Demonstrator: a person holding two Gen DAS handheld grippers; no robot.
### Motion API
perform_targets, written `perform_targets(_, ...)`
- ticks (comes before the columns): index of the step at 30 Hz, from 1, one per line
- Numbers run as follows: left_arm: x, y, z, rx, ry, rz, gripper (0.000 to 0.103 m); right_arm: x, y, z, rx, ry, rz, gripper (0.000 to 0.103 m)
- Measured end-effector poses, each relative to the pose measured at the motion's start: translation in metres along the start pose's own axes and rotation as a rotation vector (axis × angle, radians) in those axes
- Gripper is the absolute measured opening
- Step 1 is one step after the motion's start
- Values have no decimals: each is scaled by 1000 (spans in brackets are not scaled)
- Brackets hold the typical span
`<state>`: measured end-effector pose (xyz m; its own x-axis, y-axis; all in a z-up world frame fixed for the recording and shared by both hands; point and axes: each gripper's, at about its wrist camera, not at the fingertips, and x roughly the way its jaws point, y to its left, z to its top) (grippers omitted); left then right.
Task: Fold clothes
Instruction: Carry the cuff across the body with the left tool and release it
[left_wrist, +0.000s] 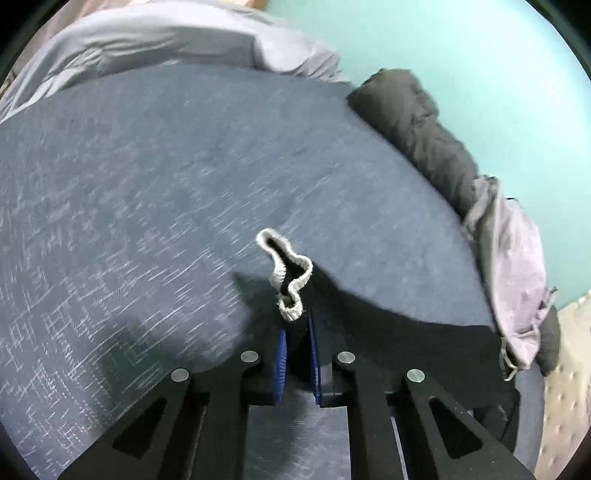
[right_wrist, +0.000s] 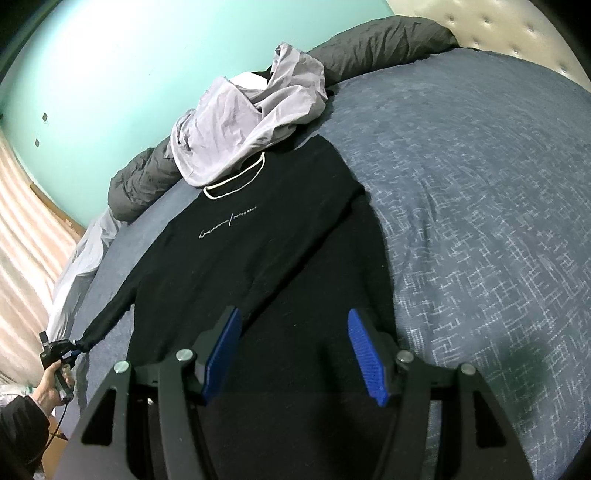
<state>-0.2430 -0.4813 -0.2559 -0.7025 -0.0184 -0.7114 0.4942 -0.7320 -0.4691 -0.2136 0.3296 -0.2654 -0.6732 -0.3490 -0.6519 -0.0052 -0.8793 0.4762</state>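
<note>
My left gripper (left_wrist: 296, 354) is clamped on the white-trimmed cuff (left_wrist: 286, 275) of the black sweater (right_wrist: 258, 258). My right gripper (right_wrist: 293, 354) stands open over its hem. The sweater lies flat on the blue bedspread (right_wrist: 480, 206), collar under a grey garment (right_wrist: 240, 125).

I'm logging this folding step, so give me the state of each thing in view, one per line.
Black shirt: spread flat on the bed, front up, unfolded.
Sleeve cuff: pinched, pulled out sideways.
Left gripper: shut on the cuff.
Right gripper: open, above the shirt's lower part.
Grey garment: crumpled, overlapping the collar.
</note>
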Motion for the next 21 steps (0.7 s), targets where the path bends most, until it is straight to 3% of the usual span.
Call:
perform_targets(3,-6,-24,10,21,-13,-47,11,-2,-1,1,6,-8,-1,61)
perform_targets(7,-20,-76,13,74,-10,-171,11,0,-4,-1,13,0,3,61)
perform_targets(12,-38,-160,7,188,4,-301,10,3,-13,-7,36,12,-32,62)
perform_targets(14,-45,-196,-3,227,19,-350,10,3,-17,-8,37,15,-53,68)
perform_targets(21,-68,-304,-50,356,80,-479,10,-6,-32,-10,82,2,-67,71)
